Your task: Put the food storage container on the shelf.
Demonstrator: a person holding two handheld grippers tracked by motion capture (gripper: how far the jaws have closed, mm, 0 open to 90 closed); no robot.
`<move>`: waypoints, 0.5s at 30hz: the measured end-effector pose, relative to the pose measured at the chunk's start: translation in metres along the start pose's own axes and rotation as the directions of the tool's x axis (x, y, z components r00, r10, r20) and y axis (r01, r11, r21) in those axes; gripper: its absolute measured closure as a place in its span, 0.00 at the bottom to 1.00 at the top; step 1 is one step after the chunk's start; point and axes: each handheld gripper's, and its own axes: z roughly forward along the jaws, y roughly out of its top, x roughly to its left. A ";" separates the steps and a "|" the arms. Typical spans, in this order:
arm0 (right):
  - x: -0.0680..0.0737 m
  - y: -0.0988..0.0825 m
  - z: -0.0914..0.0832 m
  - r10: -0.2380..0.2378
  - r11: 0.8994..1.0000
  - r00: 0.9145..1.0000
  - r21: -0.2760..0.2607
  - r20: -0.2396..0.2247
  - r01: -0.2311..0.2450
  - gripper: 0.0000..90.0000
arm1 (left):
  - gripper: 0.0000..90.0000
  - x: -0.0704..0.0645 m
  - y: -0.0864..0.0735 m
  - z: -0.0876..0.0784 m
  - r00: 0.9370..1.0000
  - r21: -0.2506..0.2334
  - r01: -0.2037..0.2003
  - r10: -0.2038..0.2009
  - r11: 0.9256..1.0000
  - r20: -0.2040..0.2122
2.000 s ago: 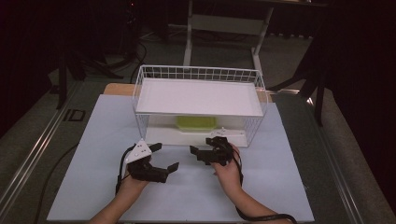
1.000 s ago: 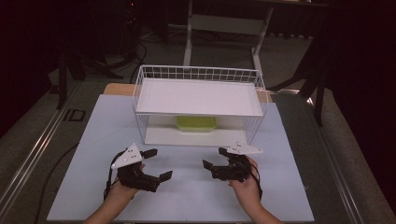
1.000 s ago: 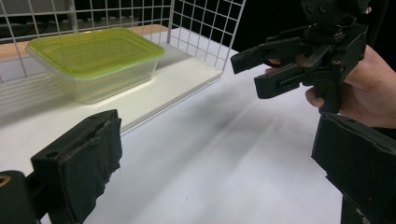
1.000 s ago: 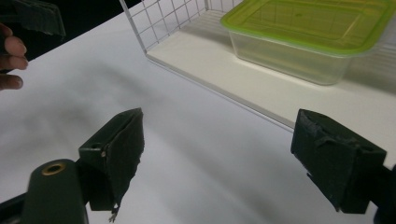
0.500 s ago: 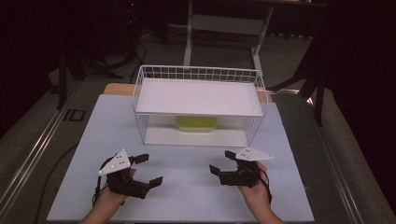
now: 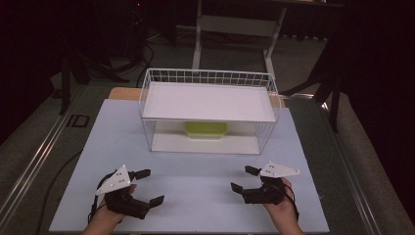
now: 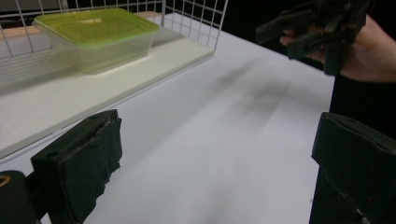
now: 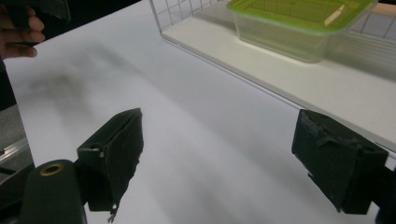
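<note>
Both grippers hover near the table's front edge, well apart: left gripper [image 6: 147, 187] and right gripper [image 6: 243, 179], jaws spread, holding nothing. Green-lidded container [image 6: 206, 129] sits on the wire rack's [image 6: 208, 77] lower shelf, under its white upper shelf.

Between the left gripper [image 6: 148, 187] and the right gripper [image 6: 241, 179] the white surface [image 6: 195, 176] lies bare, and a broad bare strip also runs from both up to the wire rack [image 6: 208, 78]. The rack's front is open below its upper shelf [image 6: 208, 103], leaving a low slot over the bottom board [image 6: 205, 143]; wire mesh closes both ends. Inside, the green-lidded container [image 6: 206, 129] sits toward the back, middle, with free board in front and on either side
</note>
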 end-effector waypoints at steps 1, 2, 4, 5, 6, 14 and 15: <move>-0.001 -0.001 0.000 -0.003 1.000 1.000 0.005 -0.009 0.003 0.18 | 0.03 0.000 -0.001 -0.001 1.000 -0.003 0.002 -0.002 1.000 -0.001; -0.001 -0.001 0.000 -0.008 1.000 1.000 0.013 -0.011 0.008 0.18 | 0.03 0.001 -0.003 -0.003 1.000 -0.006 0.007 -0.007 1.000 0.000; -0.001 -0.002 0.000 -0.019 1.000 1.000 0.016 -0.012 0.019 0.18 | 0.03 0.001 -0.005 -0.005 1.000 -0.013 0.006 -0.006 1.000 -0.009; -0.001 -0.002 -0.001 -0.027 0.999 1.000 0.018 -0.015 0.028 0.18 | 0.03 0.002 -0.007 -0.006 1.000 -0.017 -0.001 0.000 1.000 -0.013; -0.001 -0.004 -0.002 -0.038 0.999 0.999 0.026 -0.025 0.038 0.18 | 0.03 0.002 -0.008 -0.007 1.000 -0.016 -0.013 0.013 1.000 -0.022; -0.002 -0.012 -0.001 -0.061 0.997 0.997 0.040 -0.038 0.063 0.18 | 0.03 0.004 -0.012 -0.005 1.000 -0.020 -0.015 0.014 1.000 -0.028; -0.003 -0.017 0.000 -0.068 0.997 0.997 0.043 -0.041 0.069 0.18 | 0.03 0.004 -0.012 -0.004 0.999 -0.016 -0.018 0.018 1.000 -0.029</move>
